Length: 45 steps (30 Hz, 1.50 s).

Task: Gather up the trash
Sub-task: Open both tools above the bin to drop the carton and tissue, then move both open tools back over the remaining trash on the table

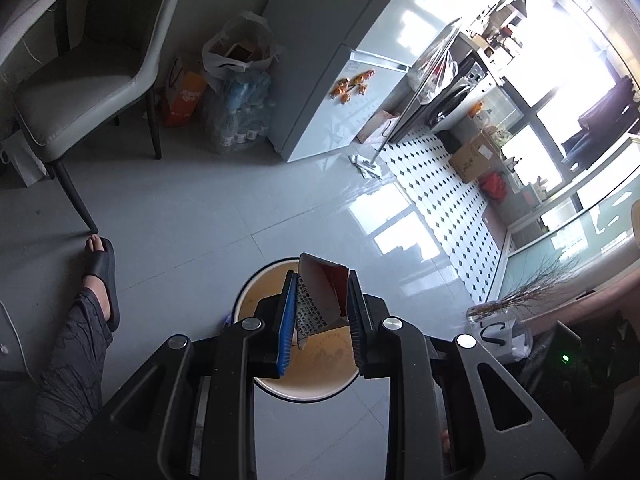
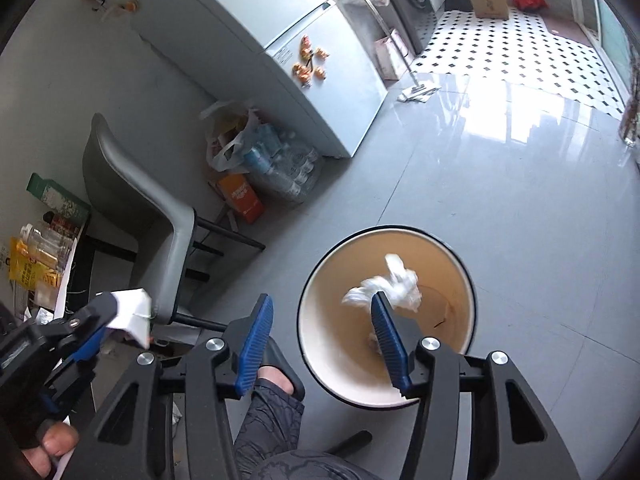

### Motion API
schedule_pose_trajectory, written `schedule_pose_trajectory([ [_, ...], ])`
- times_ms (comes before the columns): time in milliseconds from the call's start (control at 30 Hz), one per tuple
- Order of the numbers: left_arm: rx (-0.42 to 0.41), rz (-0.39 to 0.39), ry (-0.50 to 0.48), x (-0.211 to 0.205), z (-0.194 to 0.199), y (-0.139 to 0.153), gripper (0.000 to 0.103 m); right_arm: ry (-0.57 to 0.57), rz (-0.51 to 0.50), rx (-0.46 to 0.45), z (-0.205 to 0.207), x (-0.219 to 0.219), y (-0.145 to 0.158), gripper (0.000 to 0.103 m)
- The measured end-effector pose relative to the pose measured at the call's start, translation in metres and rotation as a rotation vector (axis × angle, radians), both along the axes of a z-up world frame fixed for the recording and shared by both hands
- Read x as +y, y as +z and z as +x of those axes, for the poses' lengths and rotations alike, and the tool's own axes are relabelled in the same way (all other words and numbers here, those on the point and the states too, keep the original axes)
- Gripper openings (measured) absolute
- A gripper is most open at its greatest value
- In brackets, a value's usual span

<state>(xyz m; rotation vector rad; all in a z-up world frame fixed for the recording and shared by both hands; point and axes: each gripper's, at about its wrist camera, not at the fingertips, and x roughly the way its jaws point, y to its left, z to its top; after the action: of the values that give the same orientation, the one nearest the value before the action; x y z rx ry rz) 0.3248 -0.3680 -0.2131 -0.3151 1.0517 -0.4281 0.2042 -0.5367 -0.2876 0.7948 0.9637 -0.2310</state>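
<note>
A round bin (image 1: 256,280) with a white rim and tan inside stands on the grey floor. My left gripper (image 1: 320,304) is shut on a small white carton (image 1: 320,300) with printed text, held above the bin's opening. In the right wrist view the same bin (image 2: 316,280) sits below. My right gripper (image 2: 322,328) is open and empty above the bin's near rim. A crumpled white tissue (image 2: 394,284) is in the bin or falling into it; I cannot tell which. The left gripper (image 2: 100,320) with the carton (image 2: 134,312) shows at the left.
A grey chair (image 2: 160,216) stands to the left, next to a cluttered table (image 2: 44,248). Bags and a pack of water bottles (image 2: 280,168) lie by the fridge (image 2: 312,60). My sandalled foot (image 1: 100,272) is beside the bin. A mop (image 2: 416,88) leans farther off.
</note>
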Motion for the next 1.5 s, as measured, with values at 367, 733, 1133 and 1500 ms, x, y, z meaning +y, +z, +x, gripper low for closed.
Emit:
schedule_pose_trajectory([
  [367,0.118,-0.031,-0.074,-0.056,0.011,-0.041,0.025,-0.112,-0.08,-0.026,-0.081,-0.038,0.054,0.051],
  [733,0.137,-0.125,-0.045,-0.04,-0.007,-0.01,0.082,-0.156,-0.074,-0.056,-0.103,-0.043,0.078,0.058],
  [1133,-0.042,-0.144,0.023,0.037,-0.055,0.097,0.082,-0.039,-0.089,-0.187,-0.085,0.02,0.149,0.077],
  [1500,-0.227,-0.187,0.17,0.141,-0.098,0.158,0.097,0.07,-0.157,-0.301,-0.081,0.097,0.219,0.096],
])
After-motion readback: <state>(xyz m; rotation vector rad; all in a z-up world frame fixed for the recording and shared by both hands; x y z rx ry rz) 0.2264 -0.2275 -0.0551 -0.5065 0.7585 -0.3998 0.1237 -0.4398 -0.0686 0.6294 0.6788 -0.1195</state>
